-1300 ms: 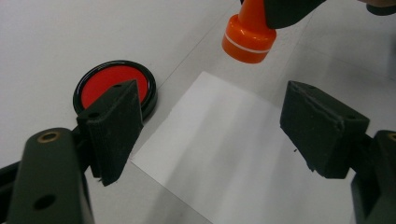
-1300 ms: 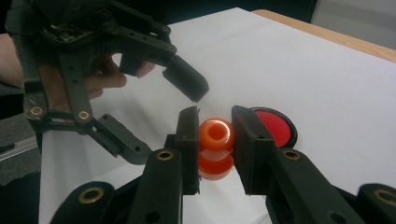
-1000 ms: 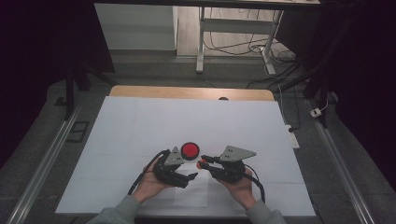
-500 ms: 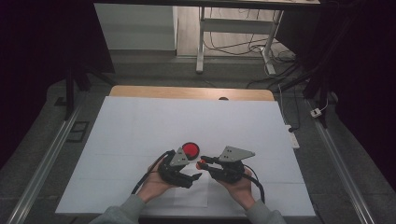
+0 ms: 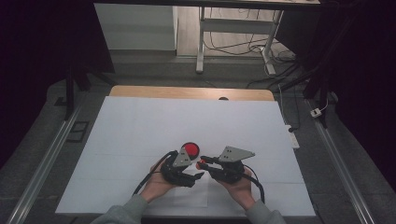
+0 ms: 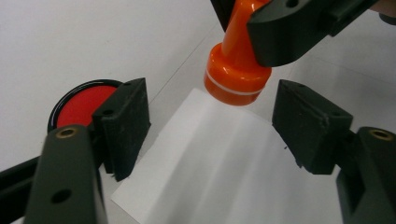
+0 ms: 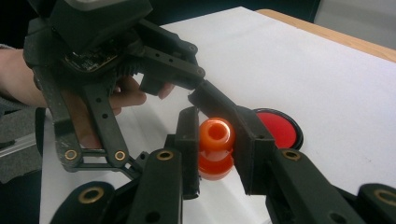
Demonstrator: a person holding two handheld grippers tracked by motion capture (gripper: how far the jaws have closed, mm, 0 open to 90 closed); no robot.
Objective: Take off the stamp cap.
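Note:
An orange stamp [image 7: 215, 147] with a knob handle is clamped by its neck in my right gripper [image 7: 215, 140], which is shut on it. In the left gripper view the stamp [image 6: 237, 74] hovers base-down just over the far edge of a white paper sheet [image 6: 224, 172]. My left gripper [image 6: 210, 126] is open above that sheet. Its jaws have just been closing a little, with nothing between them. A round red ink pad [image 6: 81, 103] with a black rim lies beside the left jaw. From above, both grippers [image 5: 198, 176] [image 5: 201, 164] meet near the ink pad [image 5: 190, 149].
A white mat [image 5: 140, 130] covers the table, with a wooden edge [image 5: 187, 92] at the back. Metal rails [image 5: 51, 154] run along both sides. A table leg [image 5: 201, 42] and cables lie on the floor beyond.
My left gripper has edged slightly right, toward the stamp. The right gripper, the stamp and the ink pad have stayed where they were.

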